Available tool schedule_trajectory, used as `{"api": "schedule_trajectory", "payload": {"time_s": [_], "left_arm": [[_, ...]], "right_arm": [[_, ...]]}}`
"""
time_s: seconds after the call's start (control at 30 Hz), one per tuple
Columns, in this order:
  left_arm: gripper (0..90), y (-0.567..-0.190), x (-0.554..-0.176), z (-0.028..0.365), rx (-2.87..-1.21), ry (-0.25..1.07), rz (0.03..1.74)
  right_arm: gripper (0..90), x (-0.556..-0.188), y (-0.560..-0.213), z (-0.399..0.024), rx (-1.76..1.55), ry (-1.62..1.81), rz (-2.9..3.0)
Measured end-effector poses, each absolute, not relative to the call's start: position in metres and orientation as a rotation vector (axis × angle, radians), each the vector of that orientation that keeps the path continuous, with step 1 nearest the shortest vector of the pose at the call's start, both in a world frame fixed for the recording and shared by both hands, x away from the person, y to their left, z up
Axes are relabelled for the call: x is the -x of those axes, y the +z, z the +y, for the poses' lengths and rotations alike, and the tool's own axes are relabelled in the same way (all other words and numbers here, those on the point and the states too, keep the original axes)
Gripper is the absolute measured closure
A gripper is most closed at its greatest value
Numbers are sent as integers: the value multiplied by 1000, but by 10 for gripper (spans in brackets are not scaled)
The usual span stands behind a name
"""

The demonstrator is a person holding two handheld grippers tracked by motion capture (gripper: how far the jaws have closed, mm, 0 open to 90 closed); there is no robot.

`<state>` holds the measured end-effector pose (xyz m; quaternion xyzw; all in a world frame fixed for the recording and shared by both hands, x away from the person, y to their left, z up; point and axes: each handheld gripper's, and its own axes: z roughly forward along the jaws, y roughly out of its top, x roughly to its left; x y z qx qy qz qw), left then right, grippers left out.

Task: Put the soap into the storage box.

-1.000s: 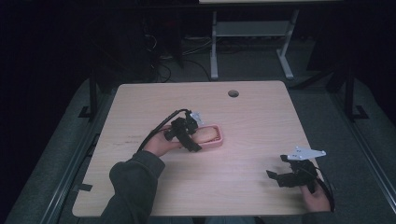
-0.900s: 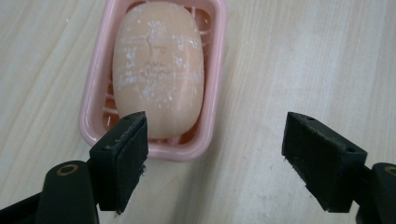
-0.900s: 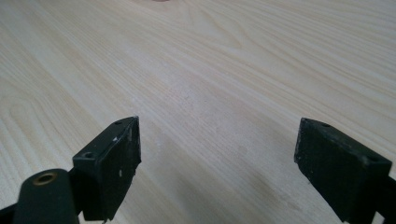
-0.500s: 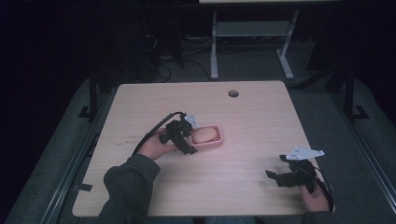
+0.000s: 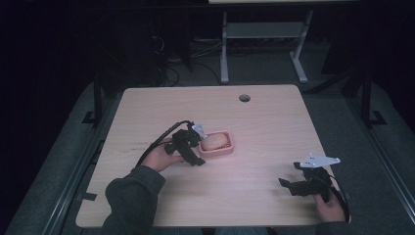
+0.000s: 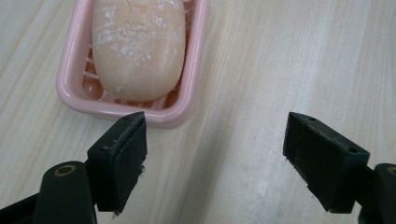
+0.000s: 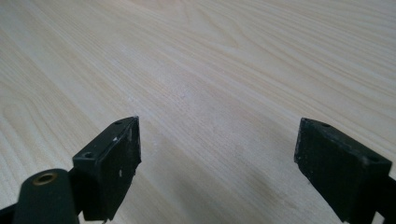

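Left tool (image 5: 188, 147) had backed off toward 8 o'clock, jaws spread wide and empty, so the soap (image 6: 138, 46) looked dropped off: it sat in the pink dish (image 6: 192, 84) mid-counter (image 5: 254, 127). Right tool (image 5: 306, 182) idled spread at 4 o'clock.

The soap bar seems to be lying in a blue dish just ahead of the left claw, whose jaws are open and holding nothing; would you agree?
Not quite: the dish is pink, not blue, as the left gripper view shows. The rest holds. The soap bar lies in it, just ahead of the left claw, whose jaws stand apart with nothing between them.
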<state>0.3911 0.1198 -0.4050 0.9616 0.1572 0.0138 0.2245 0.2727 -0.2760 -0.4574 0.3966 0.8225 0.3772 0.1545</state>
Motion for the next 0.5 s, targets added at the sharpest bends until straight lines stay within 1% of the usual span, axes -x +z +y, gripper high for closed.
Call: {"api": "schedule_trajectory", "payload": {"time_s": [0.5], "left_arm": [[213,-413,-377,136,-2647,42,455]], "right_arm": [[142,-273,-458,-274,-1145,1072,2359]]}}
